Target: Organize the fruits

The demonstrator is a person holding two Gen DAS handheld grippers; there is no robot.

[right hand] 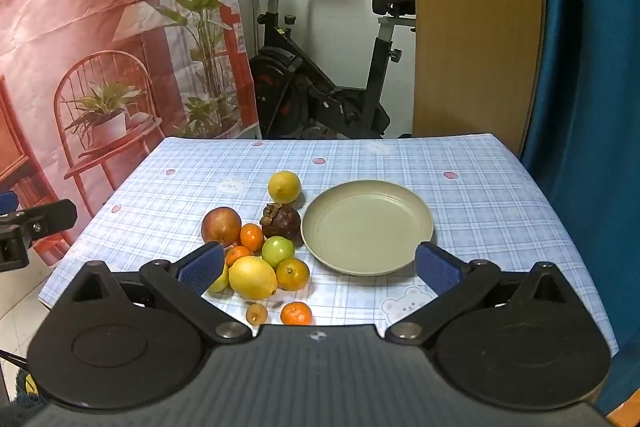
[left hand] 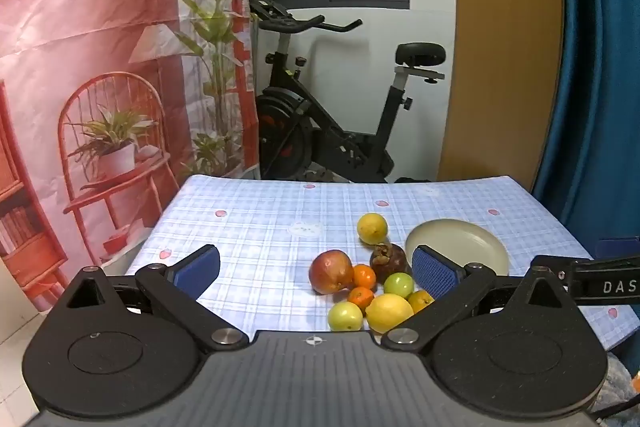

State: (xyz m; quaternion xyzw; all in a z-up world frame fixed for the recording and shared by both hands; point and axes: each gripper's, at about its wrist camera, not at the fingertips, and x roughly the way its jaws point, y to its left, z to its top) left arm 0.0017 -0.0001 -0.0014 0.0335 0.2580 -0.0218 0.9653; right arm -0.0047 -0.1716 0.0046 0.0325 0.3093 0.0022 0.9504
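— Fruits heaped on the checked tablecloth, just left of the plate. Plate bare.

— Which ones?

— Red apple, dark mangosteen, far lemon, near lemon, green fruit, several small oranges. One orange and a small brown fruit lying apart, nearest the edge.

— Grippers?

— Left gripper spread wide, gripping nothing, hovering over the pile. Right gripper likewise spread wide, gripping nothing, above pile and plate rim.
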